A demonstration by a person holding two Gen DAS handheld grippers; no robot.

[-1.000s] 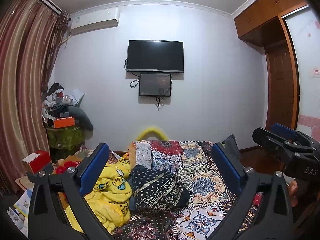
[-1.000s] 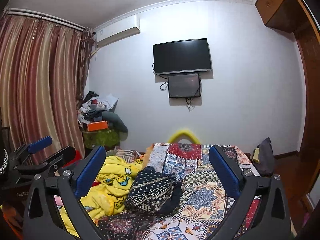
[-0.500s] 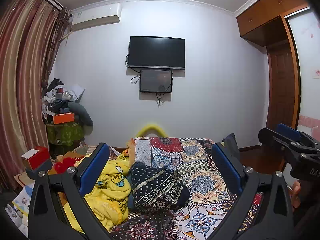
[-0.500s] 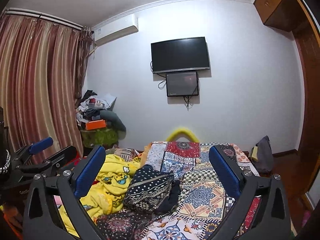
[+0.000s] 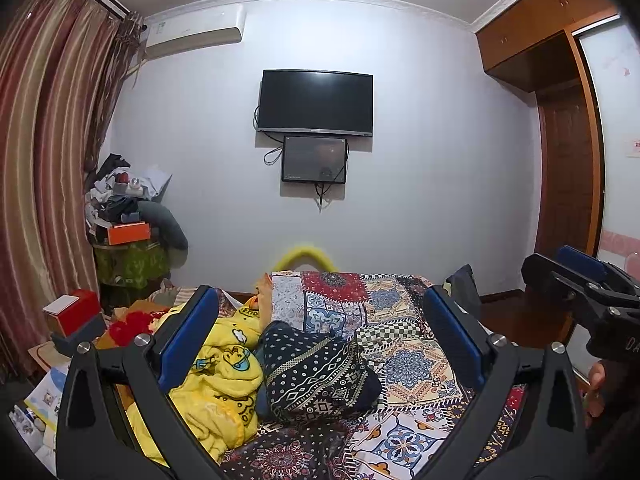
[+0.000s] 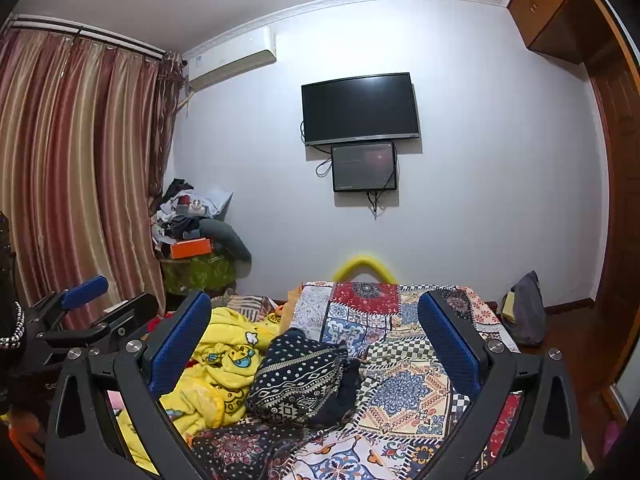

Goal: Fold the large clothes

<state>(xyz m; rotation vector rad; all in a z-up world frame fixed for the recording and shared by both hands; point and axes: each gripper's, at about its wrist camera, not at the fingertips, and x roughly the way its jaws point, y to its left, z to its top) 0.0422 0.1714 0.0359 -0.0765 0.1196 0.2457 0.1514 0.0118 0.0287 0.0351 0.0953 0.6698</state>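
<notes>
A crumpled dark navy garment (image 5: pixel 316 376) with white dots and geometric bands lies in a heap on the patchwork bedspread (image 5: pixel 404 320). In the right wrist view the same navy garment (image 6: pixel 300 376) sits a little left of centre on the bedspread (image 6: pixel 404 380). My left gripper (image 5: pixel 320 344) hovers above the bed, open, with nothing between its blue pads. My right gripper (image 6: pixel 316 336) is likewise open and empty, held over the bed short of the garment. In each view the other gripper shows at the edge, the right gripper (image 5: pixel 576 280) and the left gripper (image 6: pixel 84 300).
A yellow cartoon-print blanket (image 5: pixel 216 372) is bunched left of the navy garment. A cluttered stand with an orange box (image 5: pixel 128 234) stands by the striped curtain (image 5: pixel 44 168). A TV (image 5: pixel 316 102) hangs on the far wall. A dark bag (image 6: pixel 526 308) sits right of the bed by the wooden door.
Both views have tilted slightly upward, so the bed sits a little lower in frame. Both grippers stay open and empty; the garment has not moved.
</notes>
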